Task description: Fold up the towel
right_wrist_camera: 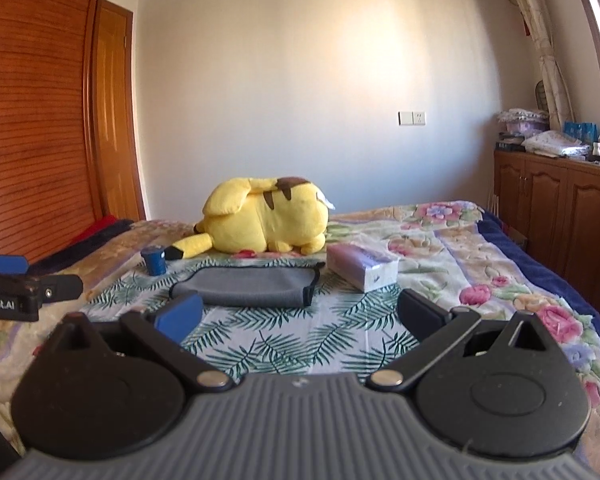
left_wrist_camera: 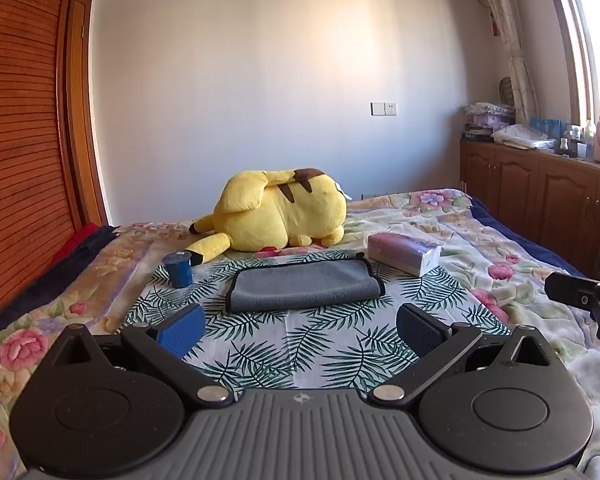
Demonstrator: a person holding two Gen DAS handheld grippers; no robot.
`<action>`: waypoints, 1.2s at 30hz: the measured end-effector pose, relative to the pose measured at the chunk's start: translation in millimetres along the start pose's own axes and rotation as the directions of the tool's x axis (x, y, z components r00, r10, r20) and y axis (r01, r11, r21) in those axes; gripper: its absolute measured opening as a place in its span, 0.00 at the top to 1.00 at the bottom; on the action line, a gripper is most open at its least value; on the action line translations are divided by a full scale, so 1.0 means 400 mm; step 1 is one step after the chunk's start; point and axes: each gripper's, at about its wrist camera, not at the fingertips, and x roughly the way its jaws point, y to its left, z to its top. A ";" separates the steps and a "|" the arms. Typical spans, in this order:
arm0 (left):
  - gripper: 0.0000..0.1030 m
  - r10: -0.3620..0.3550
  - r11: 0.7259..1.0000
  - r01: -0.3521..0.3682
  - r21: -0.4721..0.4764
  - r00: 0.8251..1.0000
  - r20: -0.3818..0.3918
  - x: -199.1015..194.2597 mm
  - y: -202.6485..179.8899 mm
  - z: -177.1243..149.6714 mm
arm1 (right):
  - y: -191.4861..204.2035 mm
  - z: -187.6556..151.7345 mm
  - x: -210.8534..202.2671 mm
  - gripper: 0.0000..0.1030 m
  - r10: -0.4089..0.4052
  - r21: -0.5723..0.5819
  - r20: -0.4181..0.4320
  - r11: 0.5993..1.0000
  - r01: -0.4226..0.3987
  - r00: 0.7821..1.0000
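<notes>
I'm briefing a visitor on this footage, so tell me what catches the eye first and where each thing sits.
The big yellow plush toy lies on its side on the bed, against the pale wall. In front of it a grey towel, already folded over, rests on the palm-leaf cloth, between a small blue cup to its left and a tissue pack to its right. Nearest the cameras, the left gripper and right gripper hover open and empty.
</notes>
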 end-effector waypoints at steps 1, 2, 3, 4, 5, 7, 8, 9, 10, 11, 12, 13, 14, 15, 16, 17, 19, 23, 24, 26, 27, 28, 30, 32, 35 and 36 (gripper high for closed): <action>0.00 0.000 1.000 0.000 -0.001 1.000 0.003 -0.002 -0.001 0.000 | 0.000 0.001 -0.002 0.00 -0.001 0.001 0.007 1.000 0.001 1.000; 0.00 -0.001 1.000 0.001 -0.002 1.000 0.006 -0.003 -0.001 0.000 | -0.002 0.002 -0.003 0.00 -0.002 0.001 0.012 1.000 0.001 1.000; 0.00 -0.001 1.000 0.001 -0.004 1.000 0.010 -0.004 -0.001 0.000 | -0.002 0.003 -0.005 0.00 -0.002 0.002 0.018 1.000 0.002 1.000; 0.00 0.000 1.000 0.000 -0.005 1.000 0.014 -0.005 -0.001 0.000 | -0.003 0.003 -0.006 0.00 -0.003 0.002 0.022 1.000 0.003 1.000; 0.00 0.001 1.000 -0.001 -0.005 1.000 0.017 -0.006 -0.001 -0.002 | -0.004 0.003 -0.008 0.00 -0.003 0.001 0.027 1.000 0.003 1.000; 0.00 0.003 1.000 -0.003 -0.004 1.000 0.026 -0.009 -0.003 -0.003 | -0.005 0.004 -0.012 0.00 -0.003 -0.002 0.036 1.000 0.003 0.999; 0.00 0.006 1.000 -0.005 -0.004 1.000 0.030 -0.009 -0.003 -0.004 | -0.006 0.004 -0.013 0.00 -0.004 -0.004 0.041 1.000 0.004 0.999; 0.00 0.007 1.000 -0.007 -0.005 0.999 0.034 -0.010 -0.003 -0.004 | -0.006 0.005 -0.015 0.00 -0.004 -0.006 0.046 1.000 0.005 0.999; 0.00 0.007 1.000 -0.006 -0.005 0.999 0.037 -0.009 -0.004 -0.003 | -0.005 0.006 -0.016 0.00 -0.005 -0.007 0.052 1.000 0.006 0.999; 0.00 0.006 1.000 -0.006 -0.006 0.999 0.039 -0.009 -0.003 -0.003 | -0.005 0.006 -0.019 0.00 -0.006 -0.008 0.059 1.000 0.006 0.998; 0.00 0.006 1.000 -0.006 -0.006 0.999 0.041 -0.009 -0.003 -0.003 | -0.005 0.007 -0.020 0.00 -0.007 -0.009 0.064 1.000 0.007 0.998; 0.00 0.007 1.000 -0.007 -0.007 0.999 0.042 -0.008 -0.002 -0.003 | -0.006 0.008 -0.021 0.00 -0.007 -0.009 0.068 1.000 0.007 0.998; 0.00 0.007 1.000 -0.007 -0.008 0.999 0.044 -0.009 -0.002 -0.003 | -0.008 0.008 -0.023 0.00 -0.007 -0.009 0.073 1.000 0.007 0.997; 0.00 0.008 1.000 -0.008 -0.009 0.999 0.046 -0.009 -0.001 -0.004 | -0.007 0.009 -0.024 0.00 -0.008 -0.009 0.078 1.000 0.008 0.997; 0.00 0.010 1.000 -0.009 -0.012 0.999 0.048 -0.009 0.000 -0.005 | -0.008 0.008 -0.028 0.00 -0.008 -0.009 0.083 1.000 0.008 0.997; 0.00 0.011 1.000 -0.011 -0.014 0.999 0.050 -0.010 0.001 -0.006 | -0.007 0.009 -0.029 0.00 -0.009 -0.010 0.087 1.000 0.009 0.996; 0.00 0.016 1.000 -0.015 -0.020 0.998 0.053 -0.011 0.004 -0.007 | -0.009 0.011 -0.031 0.00 -0.010 -0.010 0.094 1.000 0.011 0.996; 0.00 0.022 0.999 -0.021 -0.027 0.998 0.057 -0.013 0.008 -0.008 | -0.008 0.013 -0.029 0.00 -0.017 -0.013 0.101 1.000 0.018 0.995; 0.00 0.023 0.999 -0.022 -0.028 0.998 0.058 -0.012 0.009 -0.007 | -0.009 0.012 -0.028 0.00 -0.019 -0.014 0.102 1.000 0.020 0.995; 0.00 0.025 0.999 -0.023 -0.029 0.998 0.058 -0.013 0.010 -0.007 | -0.011 0.009 -0.029 0.00 -0.021 -0.014 0.101 1.000 0.023 0.995; 0.00 0.025 0.999 -0.023 -0.029 0.998 0.058 -0.013 0.010 -0.008 | -0.012 0.009 -0.029 0.00 -0.022 -0.013 0.101 1.000 0.023 0.995; 0.00 0.026 0.999 -0.025 -0.029 0.998 0.057 -0.014 0.008 -0.007 | -0.013 0.008 -0.028 0.00 -0.022 -0.012 0.100 1.000 0.024 0.995; 0.00 0.026 0.999 -0.025 -0.028 0.998 0.057 -0.014 0.008 -0.007 | -0.010 0.008 -0.028 0.00 -0.023 -0.012 0.099 1.000 0.025 0.995; 0.00 0.026 0.999 -0.024 -0.029 0.998 0.057 -0.014 0.008 -0.007 | -0.010 0.008 -0.028 0.00 -0.023 -0.013 0.099 1.000 0.024 0.995; 0.00 0.026 0.999 -0.025 -0.025 0.998 0.054 -0.012 0.009 -0.008 | -0.010 0.007 -0.029 0.00 -0.024 -0.013 0.098 1.000 0.025 0.995; 0.00 0.026 0.999 -0.025 -0.024 0.998 0.053 -0.012 0.009 -0.009 | -0.011 0.007 -0.029 0.00 -0.024 -0.013 0.098 1.000 0.026 0.995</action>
